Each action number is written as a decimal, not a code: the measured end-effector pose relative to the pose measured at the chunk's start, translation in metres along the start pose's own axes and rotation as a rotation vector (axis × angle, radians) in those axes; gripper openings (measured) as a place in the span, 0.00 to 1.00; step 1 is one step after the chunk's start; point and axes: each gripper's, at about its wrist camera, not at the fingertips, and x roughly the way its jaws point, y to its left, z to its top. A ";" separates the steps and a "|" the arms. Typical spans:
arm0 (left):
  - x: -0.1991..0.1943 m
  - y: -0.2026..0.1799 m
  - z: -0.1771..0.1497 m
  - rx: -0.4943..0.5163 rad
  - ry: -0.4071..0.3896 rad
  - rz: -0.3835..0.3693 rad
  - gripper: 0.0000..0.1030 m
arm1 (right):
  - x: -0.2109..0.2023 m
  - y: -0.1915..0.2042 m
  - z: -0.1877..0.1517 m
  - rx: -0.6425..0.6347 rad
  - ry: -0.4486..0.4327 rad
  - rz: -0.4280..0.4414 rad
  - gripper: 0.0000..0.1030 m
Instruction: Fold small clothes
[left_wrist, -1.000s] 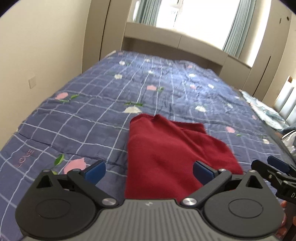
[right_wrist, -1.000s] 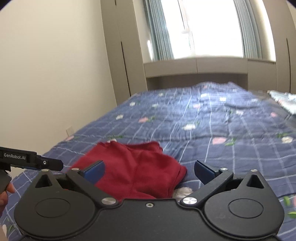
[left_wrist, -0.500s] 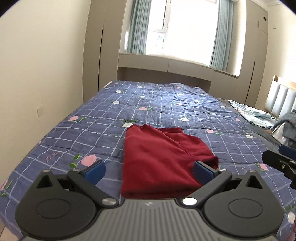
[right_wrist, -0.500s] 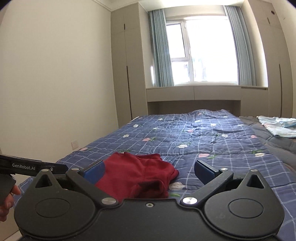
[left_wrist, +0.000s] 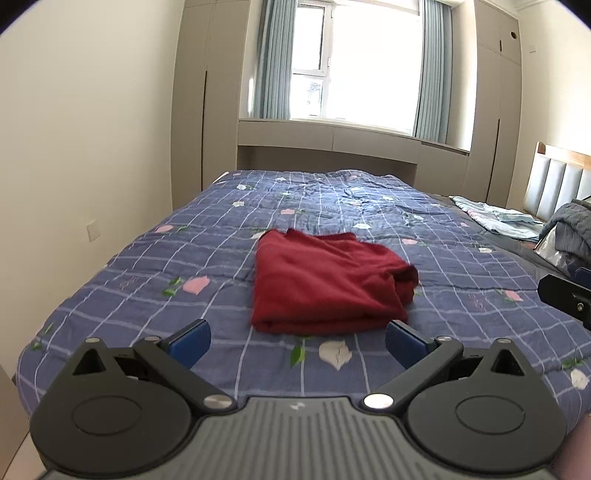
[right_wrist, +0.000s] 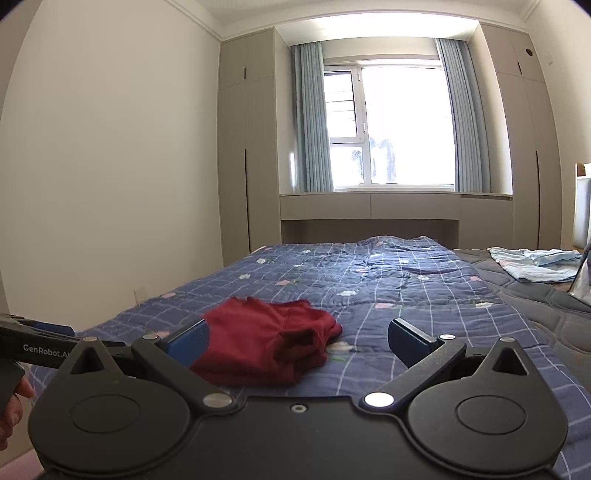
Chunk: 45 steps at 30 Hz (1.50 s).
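Note:
A dark red garment (left_wrist: 325, 280) lies folded into a rough rectangle on the blue checked quilt (left_wrist: 184, 251), with a bunched lump at its right end. It also shows in the right wrist view (right_wrist: 266, 343). My left gripper (left_wrist: 297, 341) is open and empty, held above the bed's near edge just short of the garment. My right gripper (right_wrist: 297, 339) is open and empty, to the right of the garment and back from it. The right gripper's body (left_wrist: 565, 299) shows at the right edge of the left wrist view.
The bed's near edge (left_wrist: 22, 373) drops off below the left gripper. A wall (left_wrist: 74, 147) runs along the left. Light blue clothes (right_wrist: 535, 262) and a grey pile (left_wrist: 569, 229) lie at the right by the headboard (left_wrist: 557, 184). Cabinets and a window stand beyond.
Both grippers have drawn back and up from the garment, staying open. The garment now lies clear ahead of them instead of between the fingers. The views tilted up toward the window.

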 end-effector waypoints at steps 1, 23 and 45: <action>-0.003 0.000 -0.005 0.001 -0.003 0.001 1.00 | -0.003 0.002 -0.003 -0.006 0.002 -0.007 0.99; -0.039 0.007 -0.027 -0.014 -0.040 0.033 1.00 | -0.029 0.012 -0.018 0.014 -0.013 -0.009 0.99; -0.041 0.009 -0.027 -0.010 -0.046 0.035 1.00 | -0.030 0.011 -0.019 0.015 -0.011 -0.010 0.99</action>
